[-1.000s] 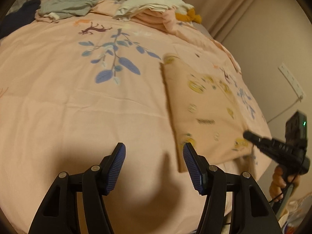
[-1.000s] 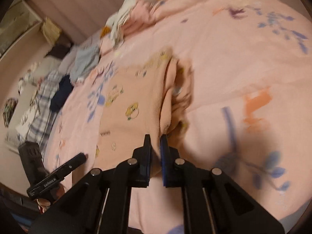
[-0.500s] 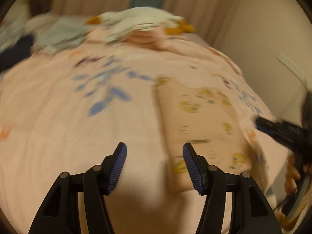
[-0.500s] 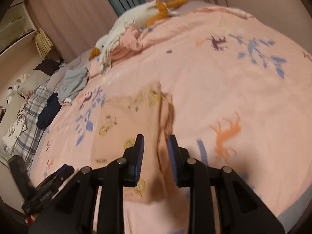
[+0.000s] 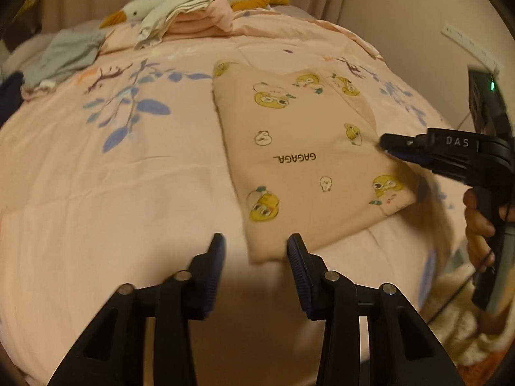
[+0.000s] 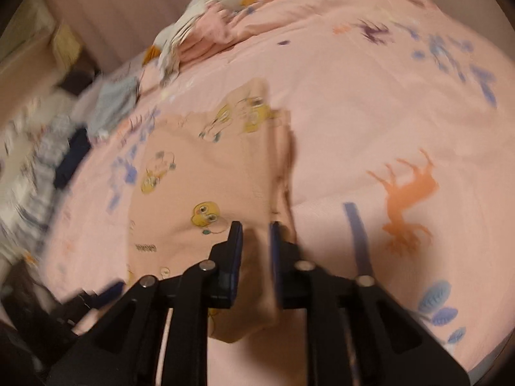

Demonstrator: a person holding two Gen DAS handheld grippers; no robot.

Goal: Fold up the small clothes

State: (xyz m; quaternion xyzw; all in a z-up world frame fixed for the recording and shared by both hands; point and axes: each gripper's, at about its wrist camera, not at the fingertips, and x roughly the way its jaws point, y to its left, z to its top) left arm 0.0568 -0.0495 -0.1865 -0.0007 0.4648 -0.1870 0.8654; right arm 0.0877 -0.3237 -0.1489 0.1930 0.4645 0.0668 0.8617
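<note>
A peach garment with yellow duck prints lies folded flat on the pink bed cover. My left gripper is open and empty, its fingers astride the garment's near corner, just above it. My right gripper shows from the side at the garment's right edge. In the right wrist view my right gripper is partly open, empty, over the garment's folded edge.
A stuffed goose lies on a pile of folded pink cloth at the far side. A grey garment and a dark one lie far left. A wall is to the right.
My right gripper has let go of the garment's edge and opened. The garment now lies flat. My left gripper has moved closer to the garment's near corner.
</note>
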